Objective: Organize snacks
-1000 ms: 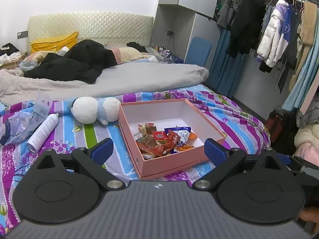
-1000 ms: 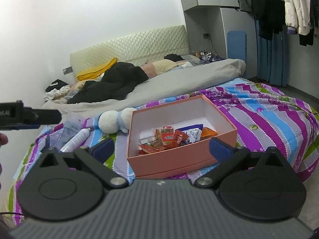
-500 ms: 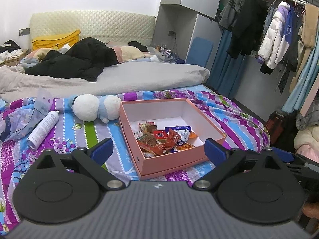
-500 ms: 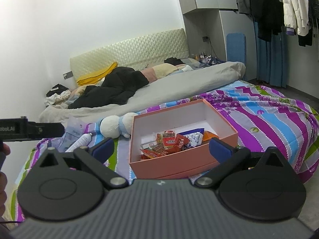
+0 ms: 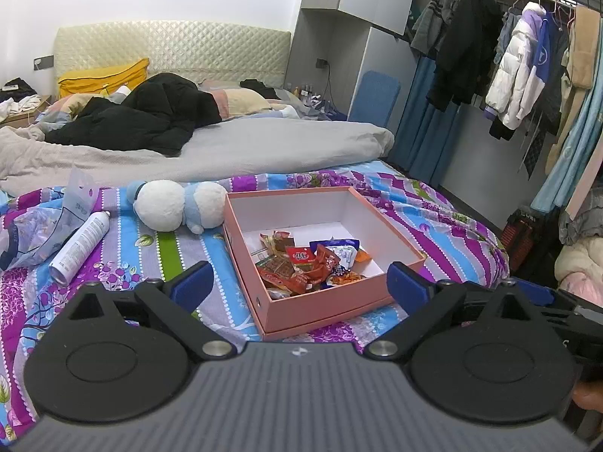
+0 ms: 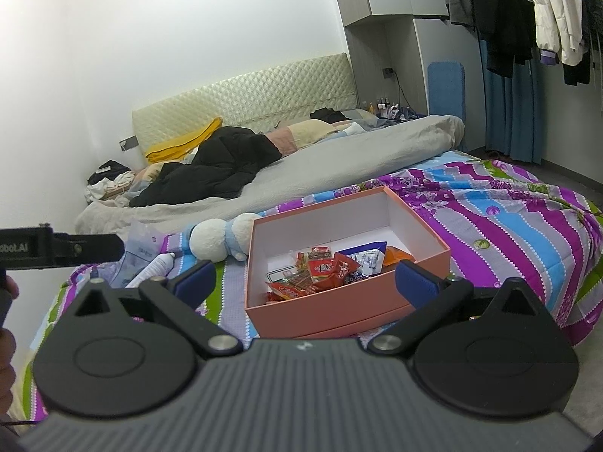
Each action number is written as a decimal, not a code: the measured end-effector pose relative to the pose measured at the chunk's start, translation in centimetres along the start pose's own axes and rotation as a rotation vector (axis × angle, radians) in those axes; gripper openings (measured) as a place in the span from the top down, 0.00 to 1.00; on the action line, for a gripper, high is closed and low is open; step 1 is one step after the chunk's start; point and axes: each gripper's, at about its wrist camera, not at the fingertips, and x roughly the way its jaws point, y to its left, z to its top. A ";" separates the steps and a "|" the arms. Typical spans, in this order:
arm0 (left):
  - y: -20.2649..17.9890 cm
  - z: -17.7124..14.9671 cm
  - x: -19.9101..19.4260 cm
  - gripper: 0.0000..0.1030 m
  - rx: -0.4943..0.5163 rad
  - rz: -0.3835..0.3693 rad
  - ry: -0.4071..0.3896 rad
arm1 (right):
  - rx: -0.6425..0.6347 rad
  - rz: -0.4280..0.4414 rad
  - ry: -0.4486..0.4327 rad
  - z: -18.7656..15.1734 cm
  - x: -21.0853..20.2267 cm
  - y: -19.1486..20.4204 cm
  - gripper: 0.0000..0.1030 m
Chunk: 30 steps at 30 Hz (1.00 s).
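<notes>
A pink cardboard box (image 5: 392, 239) (image 6: 422, 222) with a white inside lies on the striped bedspread. Several snack packets (image 5: 309, 260) (image 6: 324, 269), mostly red and orange with one blue and white, are heaped in its near corner. My left gripper (image 5: 299, 284) hangs open short of the box's near side, nothing between its blue fingertips. My right gripper (image 6: 305, 278) is open too, level with the box's near wall and empty. The other gripper's black body (image 6: 56, 248) shows at the left of the right wrist view.
A white and blue plush toy (image 5: 177, 207) lies against the box's left side. A white spray can (image 5: 79, 243) and a crumpled plastic bag (image 5: 34, 226) lie further left. Grey duvet and black coat cover the far bed. Clothes hang on a rack (image 5: 527, 56) at right.
Both grippers have drawn back and risen slightly, so the box sits a little lower and farther in each view. Both stay open and empty.
</notes>
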 end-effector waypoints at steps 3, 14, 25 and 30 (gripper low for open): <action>0.0 0.0 0.0 0.03 0.000 0.000 0.000 | 0.000 0.000 0.000 0.0 0.0 0.0 0.00; 0.1 0.0 0.0 0.02 0.000 -0.001 -0.001 | 0.002 0.003 -0.002 0.0 -0.1 0.1 0.00; 0.3 0.0 -0.1 0.02 -0.014 -0.006 0.000 | 0.010 0.005 0.004 -0.2 0.0 0.3 0.00; 0.3 0.1 -0.1 0.02 -0.014 -0.005 0.001 | 0.012 0.004 0.001 -0.3 0.0 0.4 0.00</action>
